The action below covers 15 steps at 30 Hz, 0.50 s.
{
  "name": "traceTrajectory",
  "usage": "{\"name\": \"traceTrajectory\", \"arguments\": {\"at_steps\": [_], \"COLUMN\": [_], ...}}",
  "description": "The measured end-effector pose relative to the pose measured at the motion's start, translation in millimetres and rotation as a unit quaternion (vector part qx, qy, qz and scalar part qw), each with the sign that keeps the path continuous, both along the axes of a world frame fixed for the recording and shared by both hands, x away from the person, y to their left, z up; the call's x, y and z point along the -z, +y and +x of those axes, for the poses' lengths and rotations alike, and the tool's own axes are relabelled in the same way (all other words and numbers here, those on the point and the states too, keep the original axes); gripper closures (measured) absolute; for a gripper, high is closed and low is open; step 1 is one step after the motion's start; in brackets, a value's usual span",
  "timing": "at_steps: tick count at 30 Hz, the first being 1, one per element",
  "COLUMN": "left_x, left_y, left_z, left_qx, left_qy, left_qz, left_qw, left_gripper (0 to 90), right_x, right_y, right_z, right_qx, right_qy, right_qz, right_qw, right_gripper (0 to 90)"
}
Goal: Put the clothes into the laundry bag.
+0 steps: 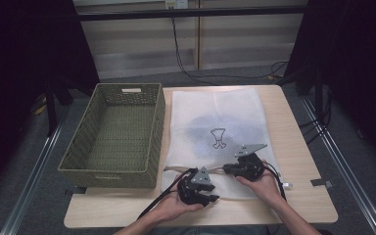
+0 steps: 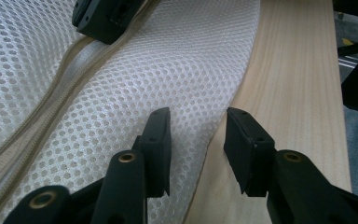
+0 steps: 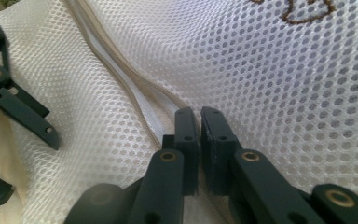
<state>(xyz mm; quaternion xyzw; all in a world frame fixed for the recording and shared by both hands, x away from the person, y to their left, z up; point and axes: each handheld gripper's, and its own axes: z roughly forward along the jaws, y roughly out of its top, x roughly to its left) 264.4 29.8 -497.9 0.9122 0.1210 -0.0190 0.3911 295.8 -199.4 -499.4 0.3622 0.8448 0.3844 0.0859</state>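
- Lying flat on the desk [image 1: 298,147], the white mesh laundry bag [image 1: 215,122] sits just right of the green woven basket [image 1: 112,132]; something dark shows through it.
- Its zipper [image 3: 121,79] runs along the near edge, from 9 to 3 o'clock in the high view.
- The right claw [image 1: 227,169] is clenched on the zipper line; whether it grips the pull cannot be told.
- The left claw [image 1: 214,198] is released, straddling the bag's near hem, one jaw over mesh, one over bare wood.
- Judged from this, the left claw is nearer the hem, at 7 o'clock from the right claw.
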Motion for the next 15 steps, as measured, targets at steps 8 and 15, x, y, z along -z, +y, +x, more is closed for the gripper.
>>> {"name": "traceTrajectory", "arguments": {"at_steps": [8, 15], "left_x": [-6.6, -20.5], "left_y": [-0.9, 11.6], "left_z": [-0.7, 2.0], "left_qx": [-0.003, -0.03], "left_qy": [0.001, 0.0], "left_qz": [0.008, -0.03], "left_qw": [1.0, 0.9991], "left_gripper": [45.8, 37.4], "right_x": [-11.4, -25.4], "right_y": [-11.3, -21.4], "right_z": [-1.3, -7.5], "right_qx": [0.009, 0.022], "right_qy": [-0.009, -0.039], "right_qz": [0.055, 0.097], "right_qw": [0.9984, 0.9943], "right_gripper": [77.8, 69.9]}}
